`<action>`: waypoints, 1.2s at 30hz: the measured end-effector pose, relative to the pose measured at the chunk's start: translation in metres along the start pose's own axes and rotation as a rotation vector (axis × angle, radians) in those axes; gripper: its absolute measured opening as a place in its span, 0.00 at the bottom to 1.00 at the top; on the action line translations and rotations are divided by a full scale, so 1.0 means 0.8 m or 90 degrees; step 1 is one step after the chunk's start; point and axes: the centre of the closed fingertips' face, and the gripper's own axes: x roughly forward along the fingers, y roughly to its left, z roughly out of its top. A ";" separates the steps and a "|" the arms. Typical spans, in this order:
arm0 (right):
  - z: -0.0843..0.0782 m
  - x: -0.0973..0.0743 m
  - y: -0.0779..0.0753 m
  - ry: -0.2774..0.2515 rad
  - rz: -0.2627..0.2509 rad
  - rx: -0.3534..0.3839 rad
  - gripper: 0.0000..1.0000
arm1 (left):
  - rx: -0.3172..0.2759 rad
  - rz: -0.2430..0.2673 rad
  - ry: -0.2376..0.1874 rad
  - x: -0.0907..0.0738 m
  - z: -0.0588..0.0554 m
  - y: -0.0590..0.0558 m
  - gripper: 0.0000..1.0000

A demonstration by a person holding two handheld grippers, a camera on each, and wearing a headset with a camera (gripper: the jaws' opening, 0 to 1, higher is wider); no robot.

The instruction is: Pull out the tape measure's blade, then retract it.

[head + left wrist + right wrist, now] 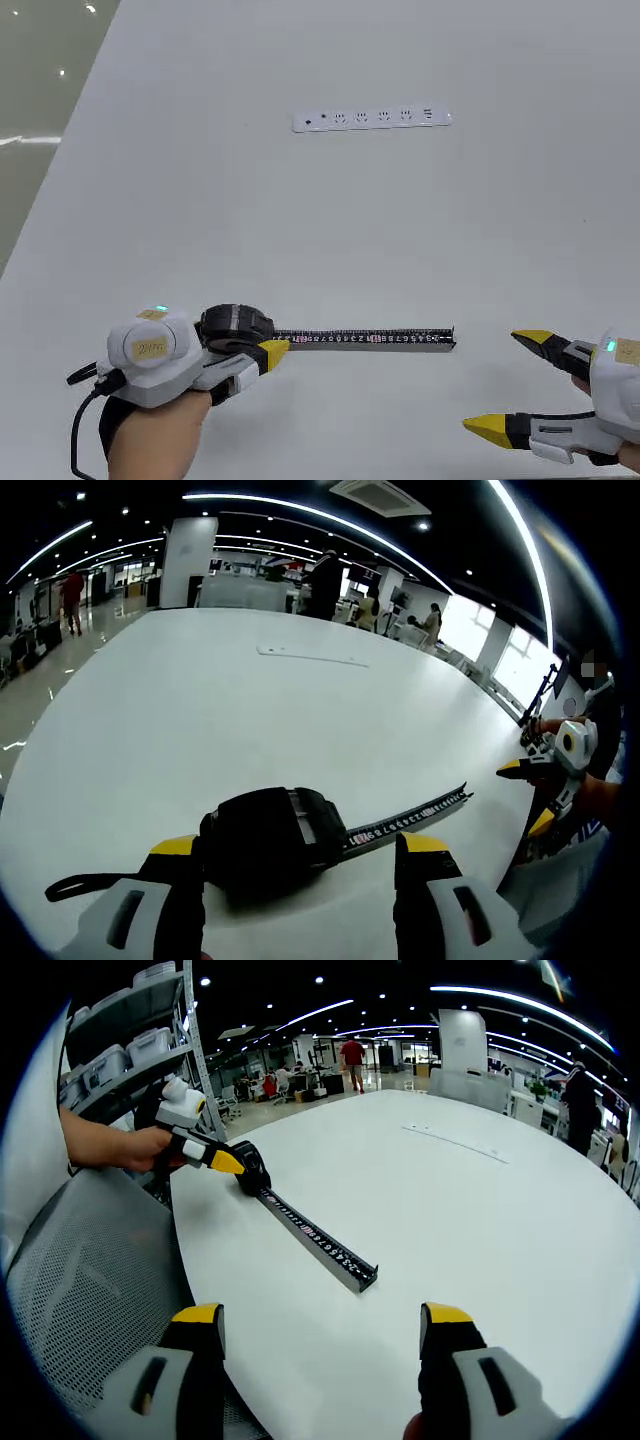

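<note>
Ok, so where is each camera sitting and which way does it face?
Head view: headset, looking forward and down at the table; left hand-held gripper, right hand-held gripper and a hand show.
Left gripper view: on the left one, facing over the tape measure; own jaws at bottom.
Right gripper view: on the right one, facing the tip of the blade; own jaws at bottom.
Shared: all three show the pulled-out blade.

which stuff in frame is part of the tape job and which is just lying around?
Job:
- tape measure, blade out flat on the table
- left gripper, jaws either side of the case
- right gripper, open, short of the blade's end

Lying about:
- power strip, far side of the table, untouched
</note>
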 end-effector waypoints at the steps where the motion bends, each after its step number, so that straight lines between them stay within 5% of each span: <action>1: 0.000 0.001 0.000 -0.001 0.000 -0.001 0.79 | 0.001 0.007 -0.002 0.000 0.001 0.001 0.75; 17: 0.004 0.019 -0.004 -0.008 0.017 -0.011 0.69 | -0.052 0.063 -0.030 0.007 0.004 0.010 0.71; 36: 0.011 0.038 -0.014 -0.012 0.032 -0.024 0.65 | -0.068 0.110 -0.007 0.011 -0.004 0.020 0.66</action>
